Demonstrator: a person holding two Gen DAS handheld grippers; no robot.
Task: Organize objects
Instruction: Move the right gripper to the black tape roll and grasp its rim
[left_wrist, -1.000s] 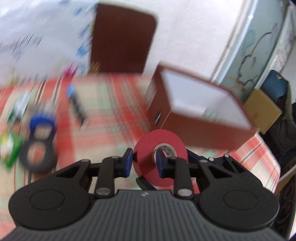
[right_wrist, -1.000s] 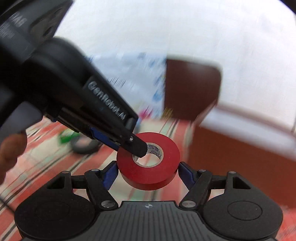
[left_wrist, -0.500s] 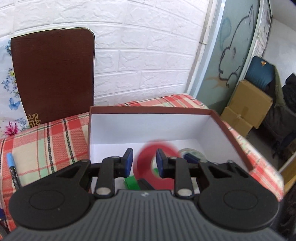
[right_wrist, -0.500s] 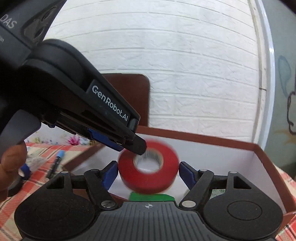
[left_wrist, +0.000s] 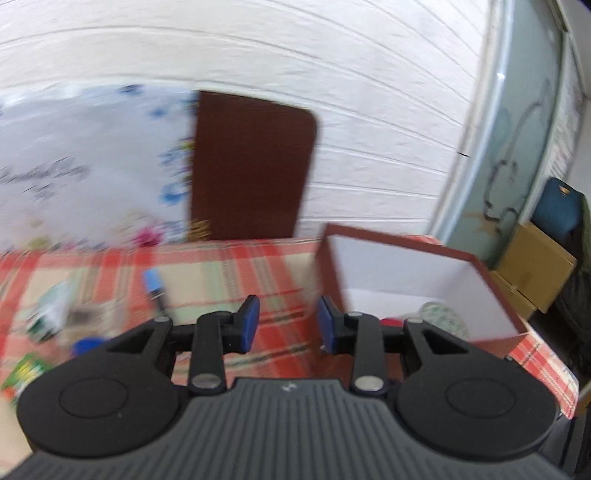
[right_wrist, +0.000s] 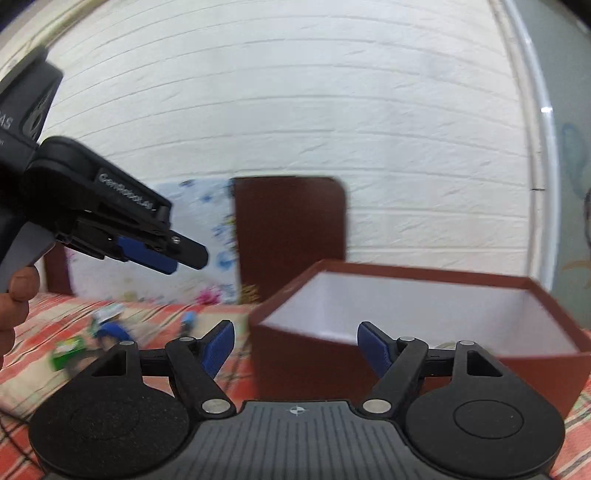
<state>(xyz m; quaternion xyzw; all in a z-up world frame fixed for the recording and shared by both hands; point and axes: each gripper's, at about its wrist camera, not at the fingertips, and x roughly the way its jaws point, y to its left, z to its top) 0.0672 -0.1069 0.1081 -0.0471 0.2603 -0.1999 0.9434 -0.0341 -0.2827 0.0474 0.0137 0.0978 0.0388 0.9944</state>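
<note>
Now the left gripper (left_wrist: 288, 325) is opening, nothing between its blue pads; the right gripper (right_wrist: 295, 347) stands wide, also empty. Beyond them, the brown box (left_wrist: 406, 258) sits on the checked tablecloth (left_wrist: 240, 266) (a sliver of red roll (left_wrist: 392, 322) shows inside, beside a pale roll (left_wrist: 443, 317)).

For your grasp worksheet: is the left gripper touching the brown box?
Apart. The left wrist view shows the left gripper opening, nothing between its jaws, the brown box farther back.

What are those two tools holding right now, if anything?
Nothing. The left tool, its jaws opening, and the right tool both have only air between their blue pads.
</note>
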